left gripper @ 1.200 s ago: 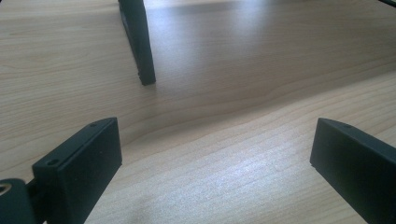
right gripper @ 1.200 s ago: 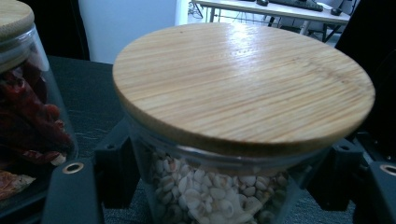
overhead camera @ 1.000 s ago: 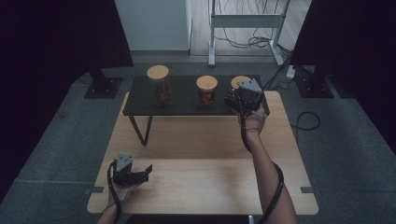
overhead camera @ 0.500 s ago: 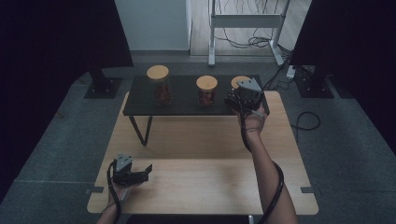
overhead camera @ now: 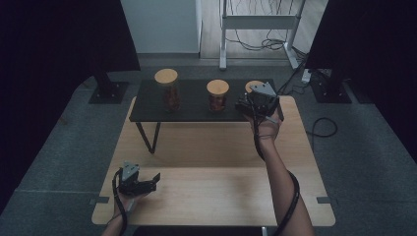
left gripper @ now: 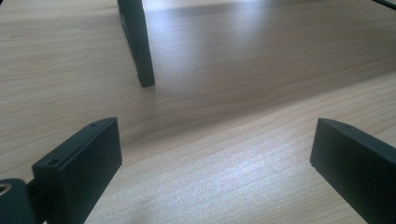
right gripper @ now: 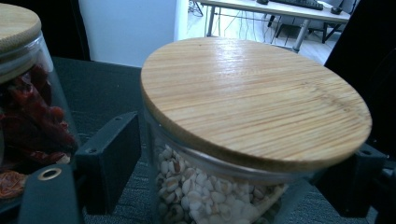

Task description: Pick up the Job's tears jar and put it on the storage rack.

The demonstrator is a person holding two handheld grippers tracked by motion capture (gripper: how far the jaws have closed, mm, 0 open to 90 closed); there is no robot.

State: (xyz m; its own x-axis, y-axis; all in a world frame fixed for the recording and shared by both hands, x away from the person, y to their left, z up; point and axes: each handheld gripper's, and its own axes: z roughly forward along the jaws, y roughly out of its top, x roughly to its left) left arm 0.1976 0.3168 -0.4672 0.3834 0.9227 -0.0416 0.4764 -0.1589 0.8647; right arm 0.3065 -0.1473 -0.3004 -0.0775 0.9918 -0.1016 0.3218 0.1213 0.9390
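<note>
Far right on the low black shelf point(overhead camera: 196, 105): a glass jar of pale beans with a round bamboo lid point(right gripper: 243, 121), between the jaws of the right gripper point(overhead camera: 248, 105), just opened, a gap at the left jaw. Left of it, a jar of red dried fruit point(right gripper: 28, 112). Near left, on the light wooden table point(overhead camera: 216, 191): left gripper point(overhead camera: 147, 181), jaws wide, empty.

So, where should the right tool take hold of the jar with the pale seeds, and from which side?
Probably the glass wall just under the wooden lid of the jar with pale seeds, approached level from the person's side. The lid overhangs and would slip; the round upright wall fits between the jaws, which already flank it.
</note>
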